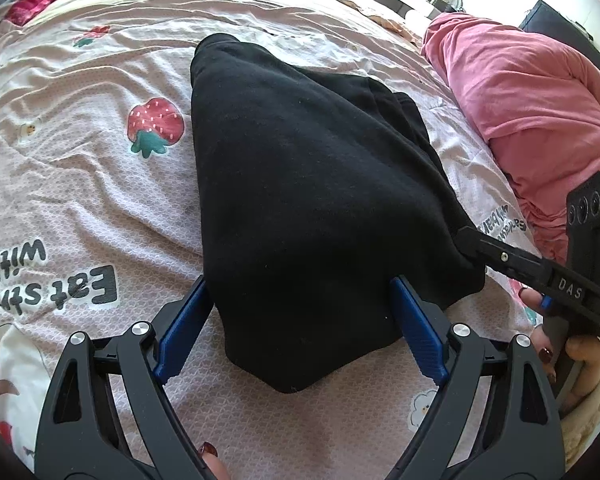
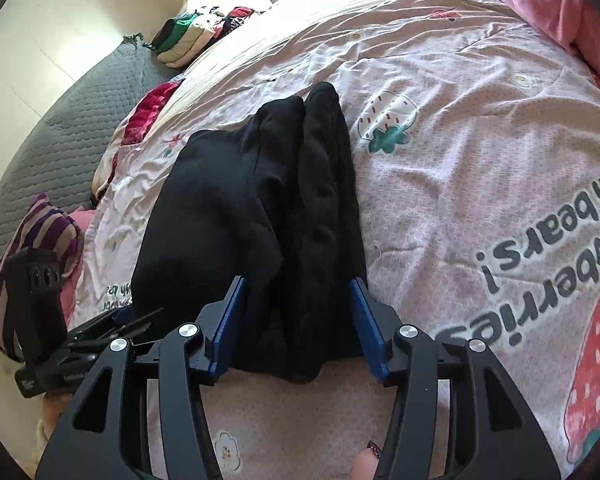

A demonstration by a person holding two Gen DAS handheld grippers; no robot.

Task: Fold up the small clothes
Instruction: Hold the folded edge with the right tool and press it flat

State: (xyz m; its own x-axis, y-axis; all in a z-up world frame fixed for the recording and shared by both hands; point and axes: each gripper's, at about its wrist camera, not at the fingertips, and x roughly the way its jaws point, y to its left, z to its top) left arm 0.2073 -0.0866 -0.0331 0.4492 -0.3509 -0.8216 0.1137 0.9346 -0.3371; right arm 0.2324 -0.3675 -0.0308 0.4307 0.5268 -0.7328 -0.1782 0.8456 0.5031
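A black garment (image 1: 300, 184) lies folded in a long bundle on the pink strawberry-print bedspread (image 1: 100, 200). My left gripper (image 1: 300, 284) stands wide open astride the garment's near corner; its blue pads (image 1: 184, 332) flank the cloth without squeezing it. My right gripper (image 1: 466, 240) comes in from the right, its tips at the garment's right edge. In the right wrist view the garment (image 2: 260, 208) shows its layered folds, and my right gripper (image 2: 298, 282) is open with the near end lying flat between its pads. The left gripper (image 2: 148, 316) shows at the lower left.
A pink cloth heap (image 1: 520, 92) lies along the bed's right side. A stack of folded clothes (image 2: 192, 36) sits at the far corner, beside a grey quilted blanket (image 2: 80, 120). A striped cloth (image 2: 40, 232) and a red cloth (image 2: 148, 112) lie at the left edge.
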